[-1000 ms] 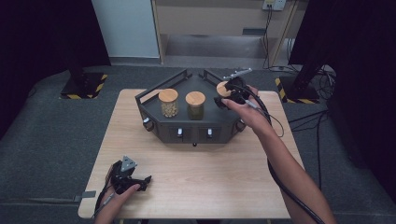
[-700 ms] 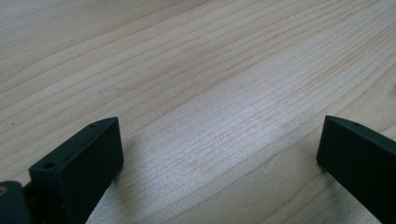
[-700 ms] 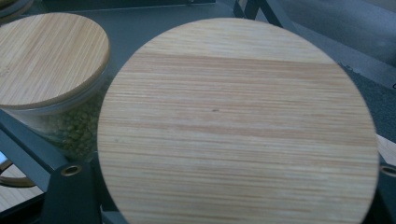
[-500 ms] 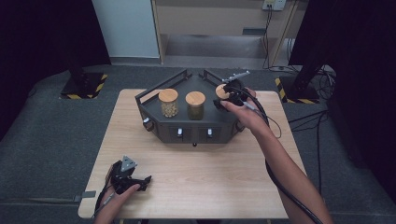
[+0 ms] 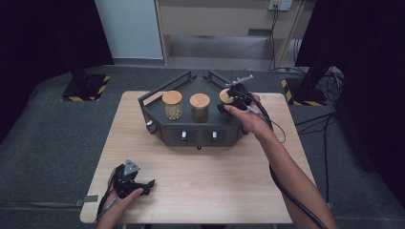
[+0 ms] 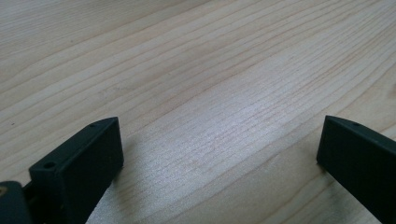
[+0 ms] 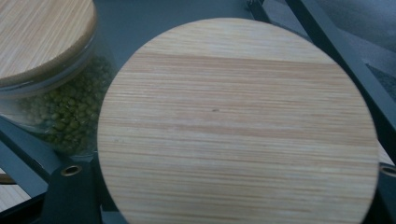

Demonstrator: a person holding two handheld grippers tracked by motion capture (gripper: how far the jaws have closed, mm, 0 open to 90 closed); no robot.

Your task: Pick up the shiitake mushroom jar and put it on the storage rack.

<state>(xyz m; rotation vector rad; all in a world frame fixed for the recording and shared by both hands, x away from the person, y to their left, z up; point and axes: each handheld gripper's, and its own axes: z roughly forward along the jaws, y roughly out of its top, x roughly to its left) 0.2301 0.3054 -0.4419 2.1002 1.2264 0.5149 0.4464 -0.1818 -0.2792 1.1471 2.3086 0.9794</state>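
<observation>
The wooden-lidded jar [image 5: 226, 97] stands at the right end of the dark tray [image 5: 157, 100], far side of the worktop [image 5: 215, 176]. The right tongs [image 5: 230, 101] are clamped around its lid [image 7: 238, 126]. The left tongs [image 5: 136, 183] rest wide open and empty at the near left.

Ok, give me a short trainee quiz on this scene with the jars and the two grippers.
1. How many glass jars with round wooden lids stand in the dark angular metal tray? A two, B three, C four.
2. True or false: the jaws of the left gripper stand open over the pale wooden table.
3. Fill in: in the high view, the right gripper is at the ____most jar.
Key: 1 B; 2 true; 3 right.
</observation>
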